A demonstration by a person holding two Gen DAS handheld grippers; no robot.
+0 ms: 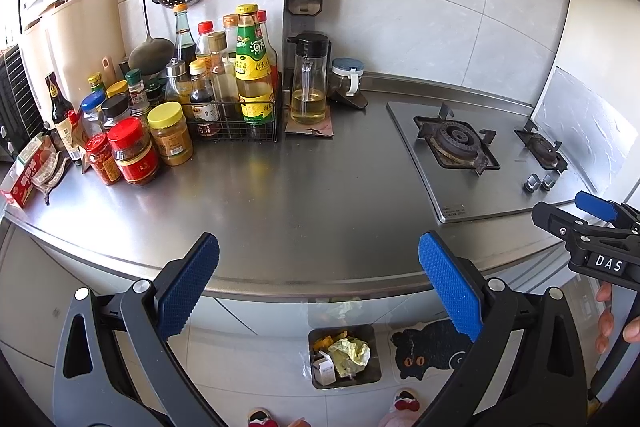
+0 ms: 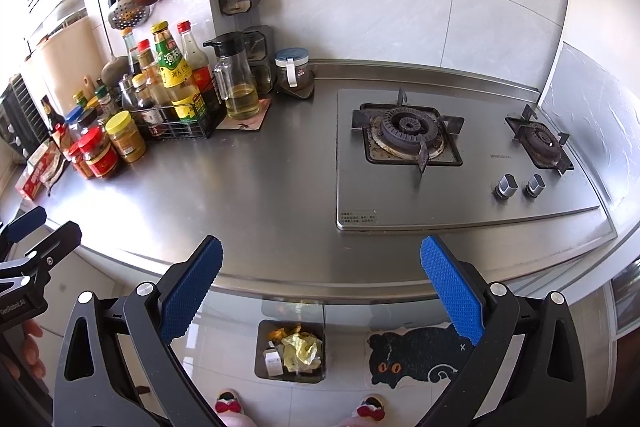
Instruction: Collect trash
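- The small dark rectangular trash bin [image 2: 290, 353] stands on the pale tiled floor just below the front edge of the steel countertop [image 2: 256, 195]. It already holds a crumpled yellow-green wrapper [image 2: 301, 349], a small white carton [image 2: 273, 361] and some orange scraps.
- Just right of the bin lies a black cat-shaped floor mat [image 2: 416, 357]. Nearer than the bin, two pink slippers with red bows [image 2: 228, 401] show where the person stands.
- Above the bin, both tools hover over the counter's front edge with nothing in them: the left gripper [image 1: 318, 281] has its blue-padded jaws spread wide, and so has the right gripper [image 2: 322, 285].
- I can make out no loose litter on the open steel above the bin (glare may hide small scraps). The risk here is taking a kept item for rubbish.
- Far left of the bin, at the counter's end, a red and white cardboard box [image 1: 26, 173] lies beside a crumpled patterned cloth [image 1: 50, 169]; whether either is trash I cannot tell.
- Reaching there carries a danger: the crowd of red-lidded and yellow-lidded glass jars [image 1: 134, 157] stands just beside the box, so a wide jaw could tip one off the edge.
- Up and right of the bin, the two-burner gas stove [image 2: 452, 155] has exposed knobs that a careless sweep might turn.
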